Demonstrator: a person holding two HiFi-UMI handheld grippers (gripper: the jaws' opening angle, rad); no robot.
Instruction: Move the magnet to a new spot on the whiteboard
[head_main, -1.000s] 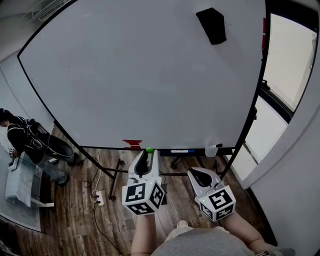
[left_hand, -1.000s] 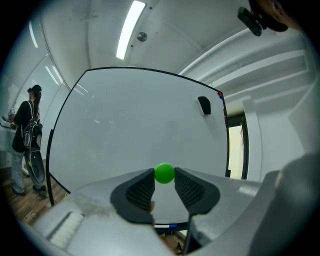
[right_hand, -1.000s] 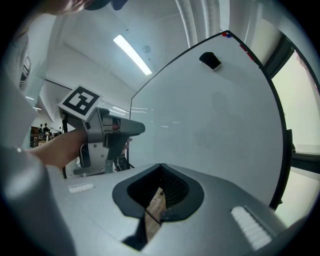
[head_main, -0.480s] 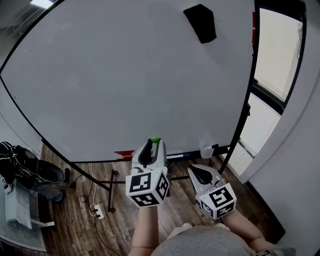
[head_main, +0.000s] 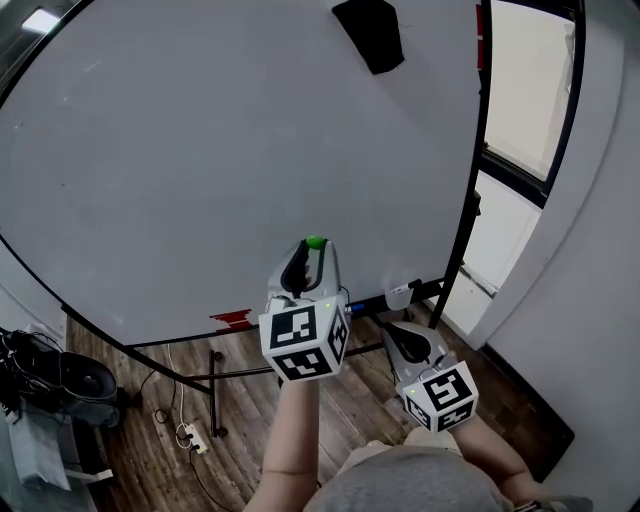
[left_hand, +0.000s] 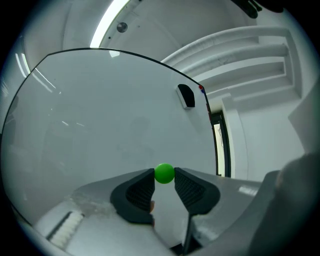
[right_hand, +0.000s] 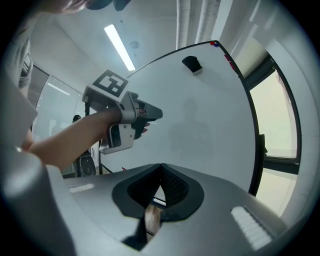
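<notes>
Left gripper (left_hand: 164, 177) pinches the small round green magnet (left_hand: 164, 172) between the tips of its 2 dark ribbed jaws and points level at the large white whiteboard (left_hand: 100, 115). Right gripper (right_hand: 160, 175) sits lower beside it, jaws together on nothing. The pick-up looks done; what remains is pressing the magnet onto a bare patch and letting go. Whether it touches the board yet, I cannot tell. A black rectangular eraser (head_main: 370, 33) clings near the board's top right.

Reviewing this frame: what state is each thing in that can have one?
magnet: pinched at the tips, held level.
left claw: shut on magnet.
right claw: shut, empty.
whiteboard: upright, blank.
eraser: stuck high on whiteboard.
</notes>
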